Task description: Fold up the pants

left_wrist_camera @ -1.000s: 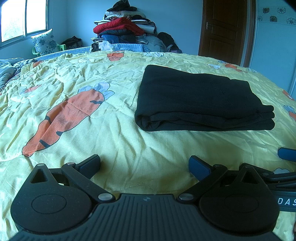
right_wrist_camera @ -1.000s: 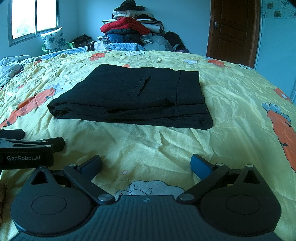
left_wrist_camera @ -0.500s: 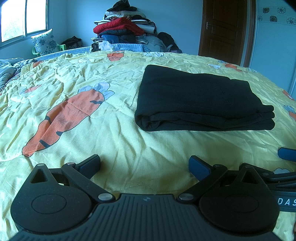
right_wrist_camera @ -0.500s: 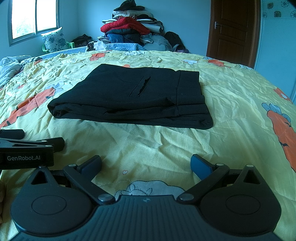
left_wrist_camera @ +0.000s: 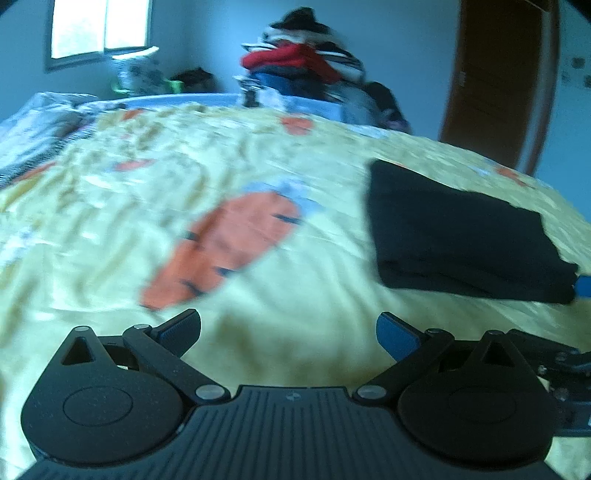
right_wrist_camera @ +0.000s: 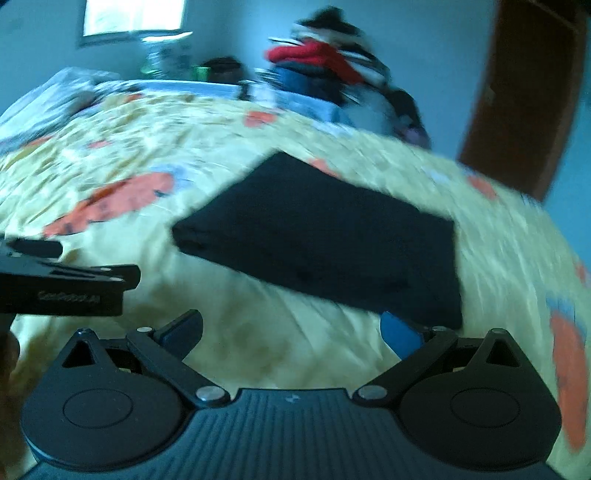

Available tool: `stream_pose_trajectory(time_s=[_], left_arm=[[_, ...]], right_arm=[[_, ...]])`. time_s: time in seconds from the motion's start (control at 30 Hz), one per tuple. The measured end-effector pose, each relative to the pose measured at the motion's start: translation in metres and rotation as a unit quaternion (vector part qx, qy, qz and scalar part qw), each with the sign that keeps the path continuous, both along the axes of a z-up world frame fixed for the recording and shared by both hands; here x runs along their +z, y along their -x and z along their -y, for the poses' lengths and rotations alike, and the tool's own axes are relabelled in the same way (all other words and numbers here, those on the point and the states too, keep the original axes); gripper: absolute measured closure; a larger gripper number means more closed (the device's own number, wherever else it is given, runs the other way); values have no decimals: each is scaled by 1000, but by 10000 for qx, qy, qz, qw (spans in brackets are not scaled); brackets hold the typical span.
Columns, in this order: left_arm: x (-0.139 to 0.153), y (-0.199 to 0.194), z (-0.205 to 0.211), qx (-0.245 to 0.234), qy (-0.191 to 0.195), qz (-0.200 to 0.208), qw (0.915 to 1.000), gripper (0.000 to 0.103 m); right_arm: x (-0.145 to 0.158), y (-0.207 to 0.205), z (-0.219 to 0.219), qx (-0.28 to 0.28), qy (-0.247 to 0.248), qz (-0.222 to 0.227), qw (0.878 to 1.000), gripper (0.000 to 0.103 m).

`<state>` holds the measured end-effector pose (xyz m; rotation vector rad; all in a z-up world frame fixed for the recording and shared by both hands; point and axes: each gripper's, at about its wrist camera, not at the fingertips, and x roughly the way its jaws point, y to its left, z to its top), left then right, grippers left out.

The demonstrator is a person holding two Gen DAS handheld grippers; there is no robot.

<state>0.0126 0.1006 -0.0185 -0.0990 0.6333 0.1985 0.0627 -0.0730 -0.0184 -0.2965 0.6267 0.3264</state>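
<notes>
The black pants point(left_wrist_camera: 461, 232) lie folded in a flat rectangle on the yellow carrot-print bedspread point(left_wrist_camera: 258, 332), right of centre in the left wrist view. In the right wrist view the pants point(right_wrist_camera: 332, 236) sit just ahead, tilted. My left gripper point(left_wrist_camera: 288, 332) is open and empty, over bare bedspread to the left of the pants. My right gripper point(right_wrist_camera: 291, 332) is open and empty, its right fingertip point(right_wrist_camera: 400, 332) near the pants' near corner. Both views are blurred by motion.
A pile of clothes point(left_wrist_camera: 299, 70) is stacked past the far edge of the bed. A brown door point(left_wrist_camera: 498, 81) is at the right, a window point(left_wrist_camera: 99, 26) at the left. The left gripper point(right_wrist_camera: 62, 284) shows at the left of the right wrist view.
Both grippers have tilted and swung left after being still; the pants now appear further right and slanted in both views. The jaws stay open.
</notes>
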Motion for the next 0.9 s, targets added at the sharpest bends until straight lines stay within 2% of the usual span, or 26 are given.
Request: stream_pose_trajectory(time_s=[0.13,0.3,0.43,0.53,0.77,0.9], left_arm=[[6,5,-22,181,-120,42,9998,0],[3,2,-27,-82,-73,-19,9999,0],[-11,-2,-13,-241,-328,-55,9992,0],[-18,-3,-9,-295,-376,-85,9988,0],[-20,-2,-21,-251,7,-74,9997,0],[-20,-3,-17,-258,-64,-105,9996,0]], right_arm=[[11,-1,-35,522,218,69,9984,0],[21,7,-62,834,474,259,9951,0],[34,11,-68,864,550,427,9938,0],[38,5,-70,848,642,437,9934,0],[36,-7,-70,826,713,388,9933,0],[34,-6,-71,822,658,408,9936,0]])
